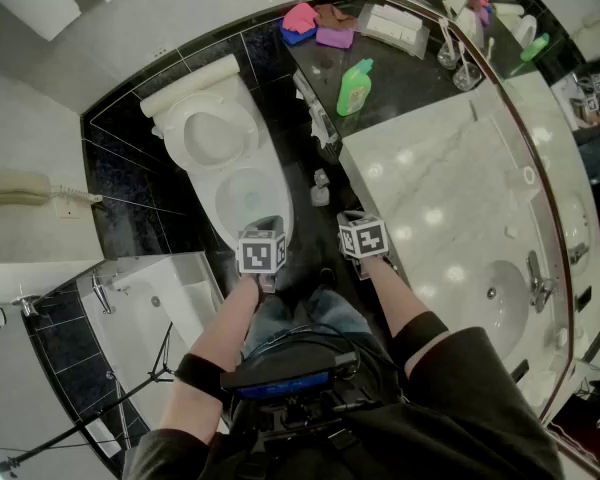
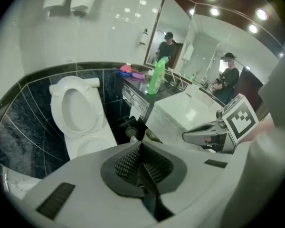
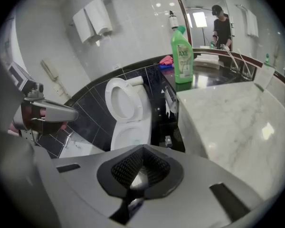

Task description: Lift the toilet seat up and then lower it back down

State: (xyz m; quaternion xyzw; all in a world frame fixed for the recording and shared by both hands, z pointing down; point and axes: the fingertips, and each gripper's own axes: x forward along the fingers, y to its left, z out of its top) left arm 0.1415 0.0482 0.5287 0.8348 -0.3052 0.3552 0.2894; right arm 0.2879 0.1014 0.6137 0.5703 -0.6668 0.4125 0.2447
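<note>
White oval toilet seat [image 1: 178,133], raised upright, behind the open bowl [image 1: 252,200]

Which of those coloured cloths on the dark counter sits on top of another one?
The pink cloth: it rests on the blue cloth, nearest the toilet. The purple cloth and brown cloth lie beside that pair.

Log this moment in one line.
white plastic toilet seat: raised | left gripper: shut, empty, clear of seat | right gripper: shut, empty, clear of seat

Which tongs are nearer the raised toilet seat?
Left. The left tongs hover at the front rim of the bowl, in line with the toilet seat; the right tongs sit farther aside, over the floor beside the vanity.
</note>
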